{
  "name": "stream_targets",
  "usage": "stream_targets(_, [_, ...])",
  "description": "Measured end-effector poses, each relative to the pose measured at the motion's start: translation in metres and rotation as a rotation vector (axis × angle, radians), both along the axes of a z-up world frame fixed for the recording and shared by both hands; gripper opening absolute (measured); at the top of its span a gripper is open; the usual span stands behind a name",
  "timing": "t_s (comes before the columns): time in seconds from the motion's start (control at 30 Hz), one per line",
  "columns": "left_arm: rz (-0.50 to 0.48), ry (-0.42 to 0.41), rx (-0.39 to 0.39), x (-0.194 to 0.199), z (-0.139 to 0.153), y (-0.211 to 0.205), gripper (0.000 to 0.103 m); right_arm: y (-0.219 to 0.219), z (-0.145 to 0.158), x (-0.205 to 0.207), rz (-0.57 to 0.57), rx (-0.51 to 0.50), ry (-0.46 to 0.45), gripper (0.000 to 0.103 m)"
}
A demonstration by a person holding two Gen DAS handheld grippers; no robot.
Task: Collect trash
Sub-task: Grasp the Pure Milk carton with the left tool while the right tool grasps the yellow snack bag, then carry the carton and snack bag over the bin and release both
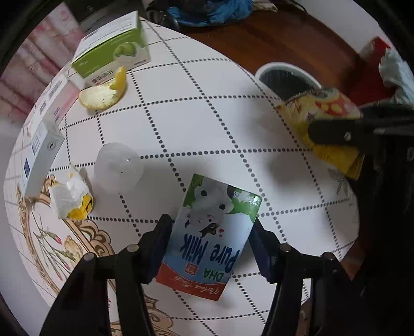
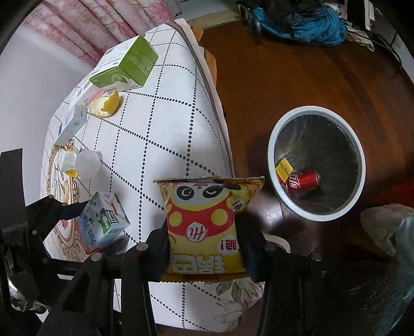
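My left gripper [image 1: 211, 234] is shut on a blue and white Pure Milk carton [image 1: 212, 232] and holds it over the table; the carton also shows in the right wrist view [image 2: 102, 222]. My right gripper [image 2: 203, 227] is shut on a yellow snack bag [image 2: 207, 224] with a panda print, near the table's right edge; the bag also shows in the left wrist view [image 1: 328, 124]. A white-rimmed trash bin [image 2: 361, 165] stands on the floor to the right, holding a red soda can [image 2: 304, 181] and a yellow scrap [image 2: 284, 168].
On the white checked tablecloth [image 1: 207, 116] lie a green box [image 1: 111, 49], a yellow peel [image 1: 106, 93], a clear plastic cup [image 1: 118, 166], a crumpled white and yellow wrapper [image 1: 71, 197] and a grey box [image 1: 42, 157]. Blue cloth [image 2: 305, 23] lies on the wooden floor.
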State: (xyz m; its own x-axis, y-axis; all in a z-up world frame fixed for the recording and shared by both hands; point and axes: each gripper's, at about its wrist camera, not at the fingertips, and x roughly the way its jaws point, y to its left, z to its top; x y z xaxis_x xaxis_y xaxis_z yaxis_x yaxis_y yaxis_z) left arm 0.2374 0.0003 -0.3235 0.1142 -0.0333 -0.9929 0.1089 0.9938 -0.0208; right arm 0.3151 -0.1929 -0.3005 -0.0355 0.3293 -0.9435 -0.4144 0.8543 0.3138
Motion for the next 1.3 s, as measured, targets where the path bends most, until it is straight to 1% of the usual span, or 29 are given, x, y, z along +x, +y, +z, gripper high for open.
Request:
stream_targets(0.1, [0.031,-0.031,0.014,-0.006,0.005,0.003,0.054,0.005,0.002,-0.001,0.005,0.009,-0.003,0.047])
stream_targets(0.2, [0.083,-0.079,0.036,-0.011,0.018,0.004,0.053,0.008,0.006,-0.002,0.012,0.021,-0.014,0.047])
stream_targets(0.4, [0.252,-0.213,0.067,-0.025,0.062,0.005,0.053,0.006,0.021,-0.002,0.003,0.070,-0.035,0.046])
stream_targets(0.5, [0.343,-0.276,0.059,-0.028,0.089,0.004,0.053,-0.002,0.033,0.003,-0.011,0.098,-0.056,0.046])
stream_targets(0.57, [0.385,-0.310,0.038,-0.022,0.103,0.003,0.053,-0.010,0.044,0.008,-0.025,0.122,-0.071,0.046])
stream_targets(0.67, [0.405,-0.360,0.037,-0.009,0.120,-0.009,0.053,-0.029,0.062,0.017,-0.056,0.156,-0.100,0.046])
stream_targets(0.8, [0.397,-0.415,0.008,0.012,0.142,-0.034,0.053,-0.063,0.087,0.035,-0.101,0.188,-0.149,0.046])
stream_targets(0.93, [0.366,-0.431,-0.044,0.044,0.148,-0.069,0.053,-0.103,0.105,0.055,-0.152,0.198,-0.191,0.046])
stream_targets(1.07, [0.350,-0.408,-0.095,0.080,0.138,-0.101,0.053,-0.146,0.110,0.079,-0.214,0.177,-0.217,0.046])
stream_targets(1.2, [0.342,-0.363,-0.140,0.117,0.120,-0.132,0.053,-0.184,0.092,0.103,-0.278,0.129,-0.207,0.046])
stream_targets(1.3, [0.348,-0.301,-0.184,0.142,0.098,-0.147,0.053,-0.204,0.066,0.121,-0.316,0.083,-0.180,0.046])
